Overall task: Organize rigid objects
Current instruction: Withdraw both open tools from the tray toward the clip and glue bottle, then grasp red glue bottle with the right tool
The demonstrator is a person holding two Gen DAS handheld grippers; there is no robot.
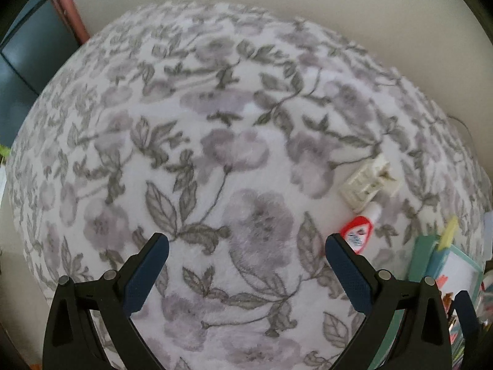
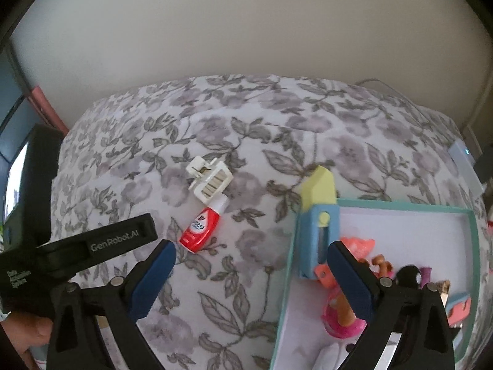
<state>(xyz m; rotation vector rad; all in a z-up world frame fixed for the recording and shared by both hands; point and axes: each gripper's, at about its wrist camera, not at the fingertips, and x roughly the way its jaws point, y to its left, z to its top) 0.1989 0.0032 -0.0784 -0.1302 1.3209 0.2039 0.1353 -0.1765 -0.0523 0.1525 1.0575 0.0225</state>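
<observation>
A white hair clip (image 2: pixel 209 180) and a small red-and-white bottle (image 2: pixel 203 225) lie on the floral blanket (image 2: pixel 246 141); both also show in the left wrist view, the clip (image 1: pixel 368 185) above the bottle (image 1: pixel 359 231). A blue and yellow utility knife (image 2: pixel 319 215) leans on the rim of a teal tray (image 2: pixel 400 208). My right gripper (image 2: pixel 251 273) is open and empty, over the tray's left edge. My left gripper (image 1: pixel 246 262) is open and empty above bare blanket, left of the bottle; it also shows in the right wrist view (image 2: pixel 101 242).
The tray holds a pink doll (image 2: pixel 342 302) and several small toys (image 2: pixel 409 274). The tray (image 1: pixel 443 265) sits at the right edge of the left wrist view. A pale wall (image 2: pixel 246 30) rises behind the blanket. A pink and dark object (image 1: pixel 46 40) stands at the far left.
</observation>
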